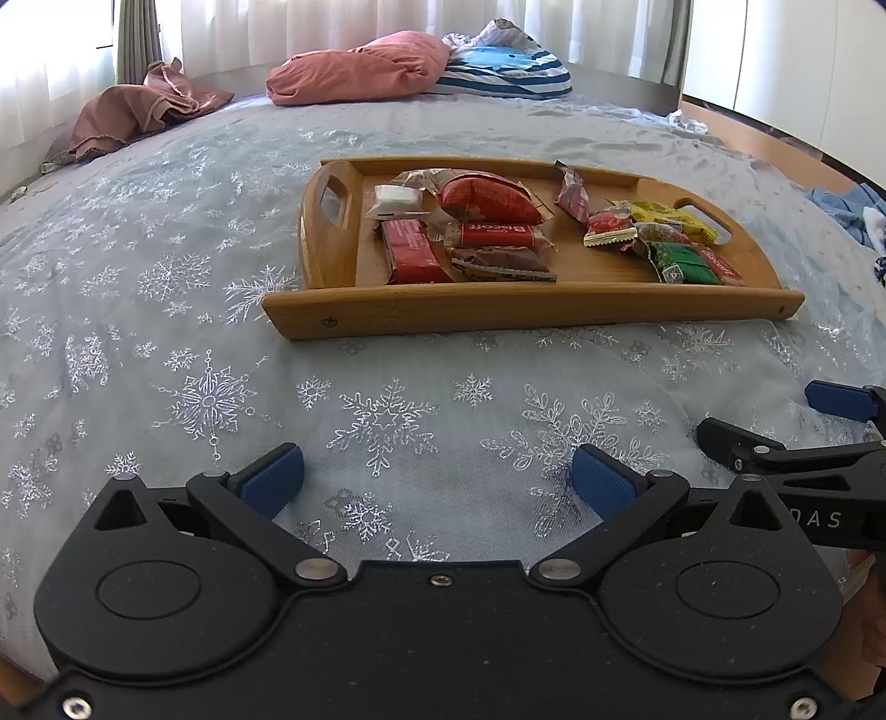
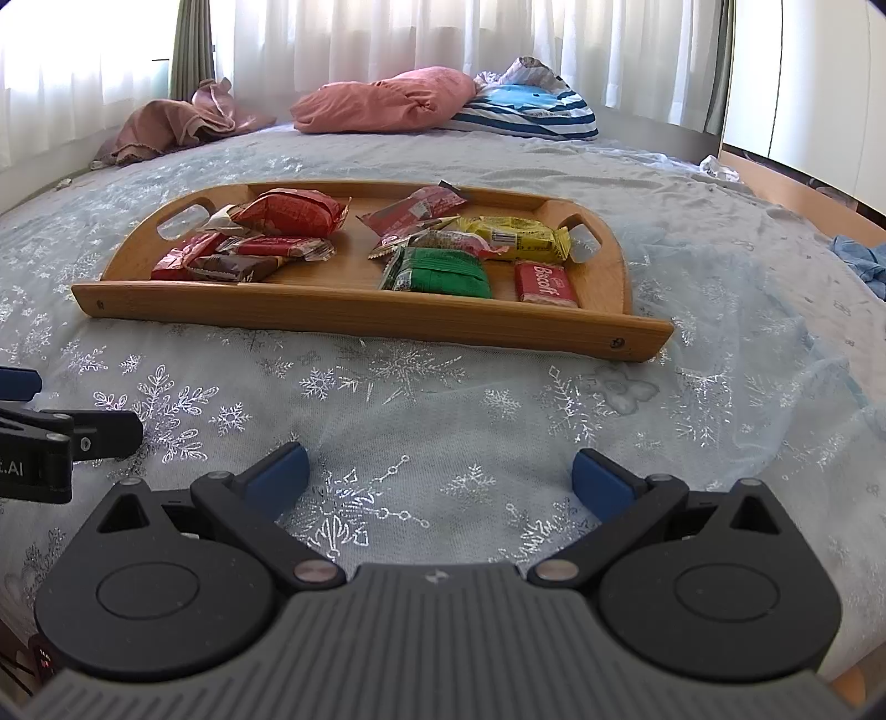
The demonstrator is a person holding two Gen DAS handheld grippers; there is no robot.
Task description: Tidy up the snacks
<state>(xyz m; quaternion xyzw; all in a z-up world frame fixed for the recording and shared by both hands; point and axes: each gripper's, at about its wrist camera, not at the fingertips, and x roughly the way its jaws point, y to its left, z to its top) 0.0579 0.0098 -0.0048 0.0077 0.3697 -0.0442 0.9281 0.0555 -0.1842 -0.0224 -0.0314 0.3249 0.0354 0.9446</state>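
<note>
A wooden tray (image 2: 354,318) with a cut-out handle at each end sat on the snowflake-patterned bedspread (image 2: 421,421), and all the visible snacks lay inside it, sorted loosely into two heaps with bare wood between them. In the right wrist view the left heap held a large red packet (image 2: 293,213) at the back, with a red wrapper (image 2: 177,257), a Biscoff bar (image 1: 501,234) and a brown wrapper (image 2: 232,267) overlapping in front of it; the left wrist view also showed a small white packet (image 1: 396,200) near that end's handle. The right heap held a green packet (image 2: 443,271) at the front, a yellow packet (image 2: 523,235) behind it near the right handle, a long red wrapper (image 2: 412,209) slanting toward the back rim, and a second Biscoff packet (image 2: 545,283) lying flat just beside the green one. The left gripper (image 1: 437,479) hovered low over the bedspread, short of the tray's front rail, its blue-padded jaws spread wide and holding nothing. The right gripper (image 2: 440,479) was just beside it, level with it and likewise short of the tray, jaws also wide apart and empty; each gripper's tip showed at the edge of the other's view. At the far end of the bed lay a pink pillow (image 2: 387,99), a blue striped pillow (image 2: 531,111) touching it, and a crumpled mauve cloth (image 2: 177,124) off to the left, all well apart from the tray, with white curtains (image 2: 387,33) behind
</note>
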